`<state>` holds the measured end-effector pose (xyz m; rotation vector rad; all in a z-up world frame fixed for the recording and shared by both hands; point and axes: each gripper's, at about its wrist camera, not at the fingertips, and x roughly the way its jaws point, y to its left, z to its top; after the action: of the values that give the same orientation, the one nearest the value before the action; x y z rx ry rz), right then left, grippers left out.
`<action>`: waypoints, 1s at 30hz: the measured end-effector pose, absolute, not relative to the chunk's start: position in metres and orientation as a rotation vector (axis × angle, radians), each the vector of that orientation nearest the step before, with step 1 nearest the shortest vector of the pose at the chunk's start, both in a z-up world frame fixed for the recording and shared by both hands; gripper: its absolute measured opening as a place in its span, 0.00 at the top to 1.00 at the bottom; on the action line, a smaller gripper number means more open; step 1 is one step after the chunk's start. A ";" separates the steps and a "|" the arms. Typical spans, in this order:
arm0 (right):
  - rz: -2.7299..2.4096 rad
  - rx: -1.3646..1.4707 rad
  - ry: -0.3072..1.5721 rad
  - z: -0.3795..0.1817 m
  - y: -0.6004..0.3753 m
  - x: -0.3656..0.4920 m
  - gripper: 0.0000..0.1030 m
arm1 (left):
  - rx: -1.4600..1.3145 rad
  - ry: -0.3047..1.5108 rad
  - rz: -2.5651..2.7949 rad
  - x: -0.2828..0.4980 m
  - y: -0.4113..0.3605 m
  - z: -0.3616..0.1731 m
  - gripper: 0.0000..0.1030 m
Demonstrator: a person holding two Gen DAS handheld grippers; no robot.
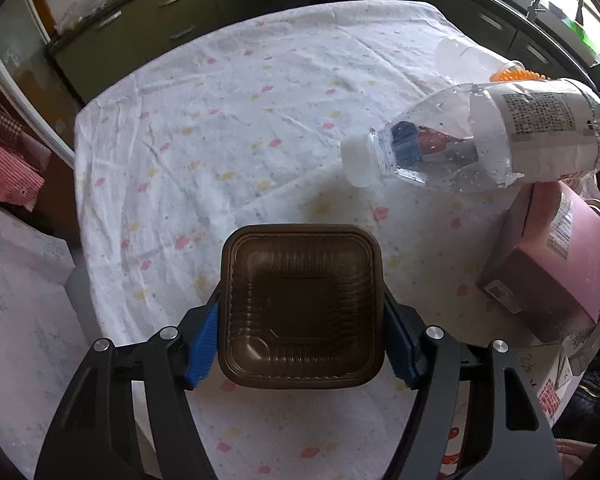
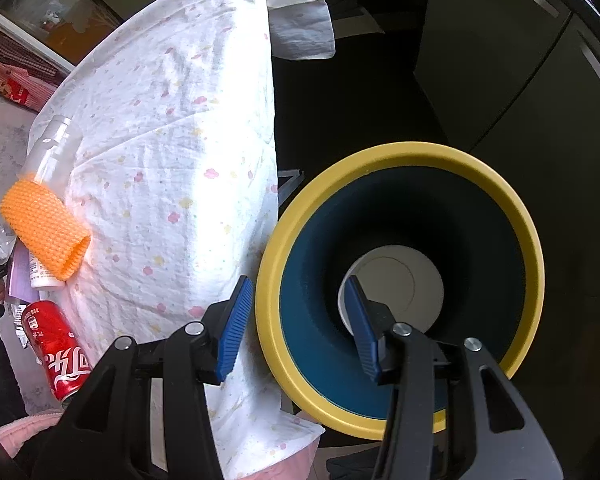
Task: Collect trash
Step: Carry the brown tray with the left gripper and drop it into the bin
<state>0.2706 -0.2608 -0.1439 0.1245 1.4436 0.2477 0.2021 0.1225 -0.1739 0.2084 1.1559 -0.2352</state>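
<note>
Pinching a brown plastic tray [image 1: 300, 308] on the counter [image 1: 220, 128], the left gripper [image 1: 300, 340] has a bottle [image 1: 480, 136] at two o'clock; the right gripper [image 2: 296, 320] clamps the yellow-rimmed bin [image 2: 400, 156].

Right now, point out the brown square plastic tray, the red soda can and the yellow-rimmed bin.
Brown square plastic tray [image 1: 300, 308]: left wrist view, centre of its ribbed floor.
Red soda can [image 2: 58, 350]: right wrist view, middle of its side.
Yellow-rimmed bin [image 2: 404, 150]: right wrist view, top of its rim.
</note>
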 end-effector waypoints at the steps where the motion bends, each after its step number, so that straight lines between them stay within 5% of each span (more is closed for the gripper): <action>1: 0.249 0.128 1.439 -0.143 -0.261 0.268 0.55 | 0.216 1.148 -0.229 0.199 0.121 -0.170 0.33; 7: 0.241 0.163 1.389 -0.132 -0.279 0.253 0.55 | 0.261 1.064 -0.237 0.178 0.088 -0.117 0.33; 16: 0.181 0.183 1.298 -0.113 -0.324 0.219 0.55 | 0.276 0.968 -0.514 0.157 -0.060 -0.039 0.33; 30: 0.078 0.219 1.159 -0.079 -0.410 0.114 0.52 | 0.528 1.069 -0.833 0.219 -0.344 -0.079 0.33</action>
<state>0.1135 -0.4102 -0.0787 0.2190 1.1593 0.0776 0.2189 -0.3435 -0.0789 0.5275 1.0687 -0.8327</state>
